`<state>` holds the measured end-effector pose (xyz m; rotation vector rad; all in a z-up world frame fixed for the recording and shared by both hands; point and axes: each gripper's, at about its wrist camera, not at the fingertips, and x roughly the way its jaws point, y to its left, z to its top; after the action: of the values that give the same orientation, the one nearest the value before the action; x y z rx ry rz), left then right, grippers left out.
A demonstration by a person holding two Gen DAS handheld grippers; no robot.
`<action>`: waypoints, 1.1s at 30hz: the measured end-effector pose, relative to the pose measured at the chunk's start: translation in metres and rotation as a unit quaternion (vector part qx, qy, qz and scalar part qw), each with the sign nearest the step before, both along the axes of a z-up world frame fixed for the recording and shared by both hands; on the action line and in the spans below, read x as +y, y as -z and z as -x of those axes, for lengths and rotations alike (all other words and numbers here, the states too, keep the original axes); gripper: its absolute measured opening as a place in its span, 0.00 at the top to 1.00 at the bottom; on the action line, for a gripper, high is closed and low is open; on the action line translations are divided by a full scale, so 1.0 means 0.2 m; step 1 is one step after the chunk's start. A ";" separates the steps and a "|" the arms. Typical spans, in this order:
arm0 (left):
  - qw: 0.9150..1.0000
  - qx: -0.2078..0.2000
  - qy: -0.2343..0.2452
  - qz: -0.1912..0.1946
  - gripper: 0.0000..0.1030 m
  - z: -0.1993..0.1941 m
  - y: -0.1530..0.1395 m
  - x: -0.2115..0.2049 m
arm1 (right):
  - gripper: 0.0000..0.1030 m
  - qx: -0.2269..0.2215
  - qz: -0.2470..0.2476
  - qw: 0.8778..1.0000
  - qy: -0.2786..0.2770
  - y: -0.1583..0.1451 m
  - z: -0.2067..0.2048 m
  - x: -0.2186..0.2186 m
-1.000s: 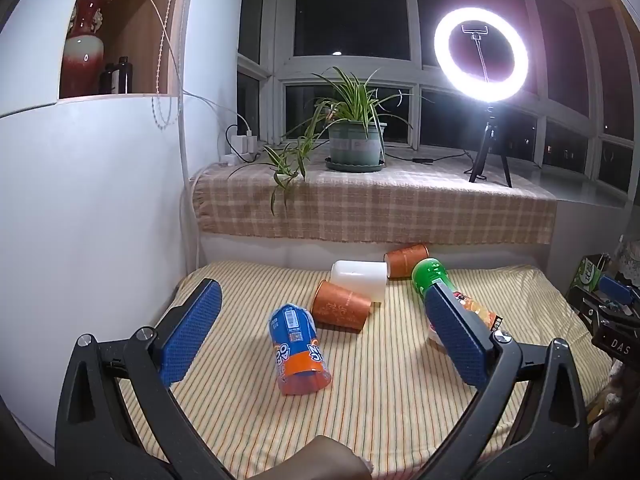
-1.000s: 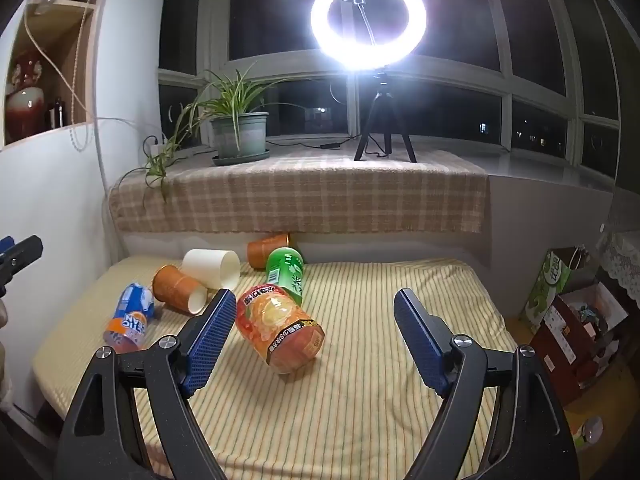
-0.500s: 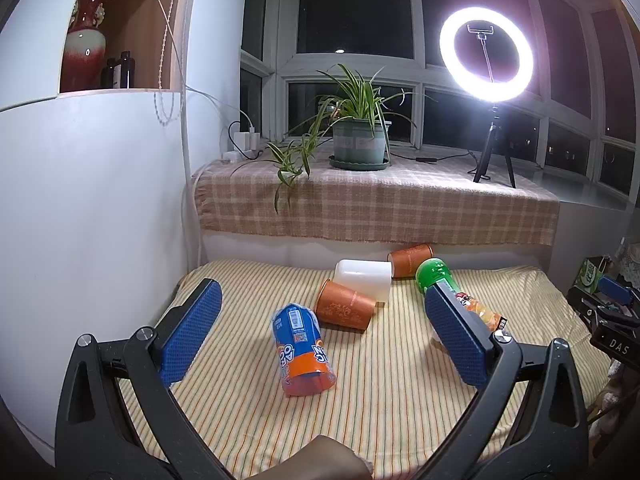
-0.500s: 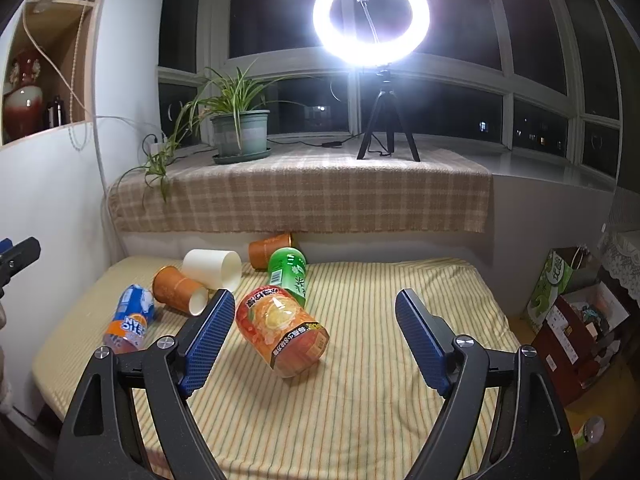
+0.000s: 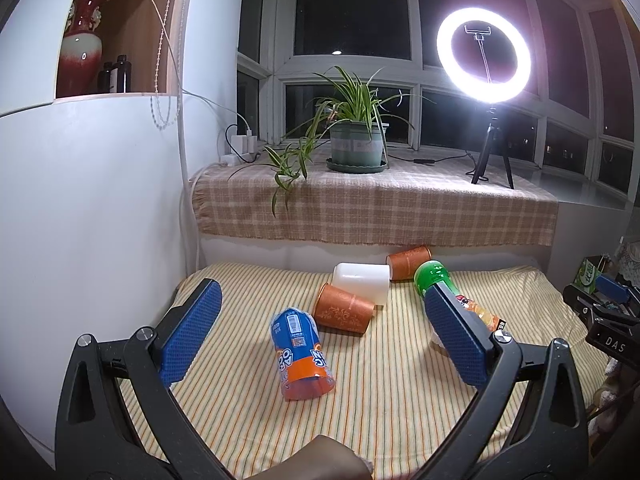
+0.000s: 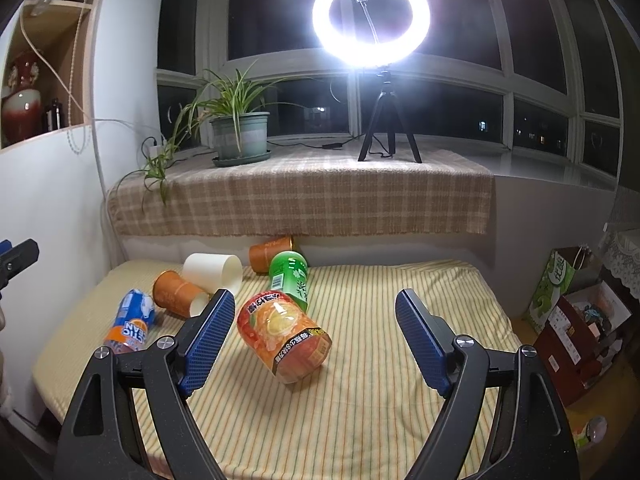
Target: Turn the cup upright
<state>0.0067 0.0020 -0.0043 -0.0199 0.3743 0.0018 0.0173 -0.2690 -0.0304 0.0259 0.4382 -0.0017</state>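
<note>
Several cups lie on their sides on the striped table [image 5: 384, 420]: a blue and orange cup [image 5: 300, 354], an orange paper cup [image 5: 344, 312], a white cup [image 5: 362, 282], another orange cup [image 5: 408, 262] at the back, a green cup [image 5: 434, 276] and an orange fruit-print cup [image 6: 282, 334]. My left gripper [image 5: 322, 328] is open and empty above the blue cup. My right gripper [image 6: 314, 330] is open and empty, with the fruit-print cup between its fingers' line of sight. In the right wrist view I also see the blue cup [image 6: 130, 322], white cup [image 6: 212, 272] and green cup [image 6: 290, 278].
A white cabinet wall [image 5: 88, 220] bounds the table on the left. A checked-cloth sill [image 5: 372, 208] behind holds a potted plant [image 5: 356, 148] and a ring light on a tripod [image 5: 486, 80]. Boxes [image 6: 576, 320] stand on the floor to the right.
Both grippers have drifted slightly; the scene sits a little lower in both views. The cups have not moved and both grippers stay open.
</note>
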 end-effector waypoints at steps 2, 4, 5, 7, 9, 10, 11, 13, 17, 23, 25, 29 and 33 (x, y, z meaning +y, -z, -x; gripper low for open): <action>1.000 0.000 0.002 0.000 0.00 0.00 -0.01 0.00 | 0.20 0.000 -0.001 1.000 0.000 0.00 0.00 0.00; 1.000 -0.001 0.004 -0.001 0.00 0.00 -0.01 0.00 | 0.20 0.000 -0.002 1.000 0.000 0.00 0.00 0.00; 1.000 -0.001 0.004 -0.001 0.00 0.00 -0.01 -0.01 | 0.20 0.000 -0.001 1.000 0.000 0.00 0.00 0.00; 1.000 -0.001 0.006 -0.001 0.00 0.00 -0.02 -0.01 | 0.20 0.001 0.000 1.000 0.000 0.00 -0.01 0.00; 1.000 -0.002 0.006 -0.002 0.00 0.00 -0.02 -0.02 | 0.20 0.000 -0.001 1.000 0.000 0.00 0.00 0.00; 1.000 -0.002 0.006 -0.001 0.00 0.00 -0.02 -0.02 | 0.20 0.000 -0.002 1.000 0.000 0.00 0.00 0.00; 1.000 -0.002 0.006 0.000 0.00 0.01 -0.02 -0.02 | 0.20 0.000 -0.002 1.000 0.000 0.00 -0.01 0.00; 1.000 -0.002 0.005 -0.001 0.00 0.01 -0.02 -0.02 | 0.20 0.000 -0.003 1.000 -0.001 0.01 -0.01 0.00; 1.000 -0.002 0.006 -0.002 0.00 0.01 -0.02 -0.02 | 0.20 0.001 -0.004 1.000 -0.002 0.01 -0.01 0.00; 1.000 -0.001 0.006 -0.002 0.00 0.01 -0.02 -0.02 | 0.20 0.001 -0.002 1.000 -0.004 0.01 0.00 0.01; 1.000 -0.001 0.006 -0.001 0.00 0.01 -0.02 -0.02 | 0.20 0.001 -0.003 1.000 -0.003 0.01 0.00 0.01; 1.000 -0.001 0.006 -0.001 0.00 0.01 -0.02 -0.02 | 0.20 0.002 -0.003 1.000 -0.003 0.01 -0.01 0.01; 1.000 0.000 0.005 -0.002 0.00 0.01 -0.02 -0.03 | 0.20 0.003 -0.002 1.000 -0.005 0.01 -0.01 0.02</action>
<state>0.0055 -0.0032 -0.0001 -0.0146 0.3752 -0.0082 0.0192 -0.2656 -0.0334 0.0278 0.4451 0.0087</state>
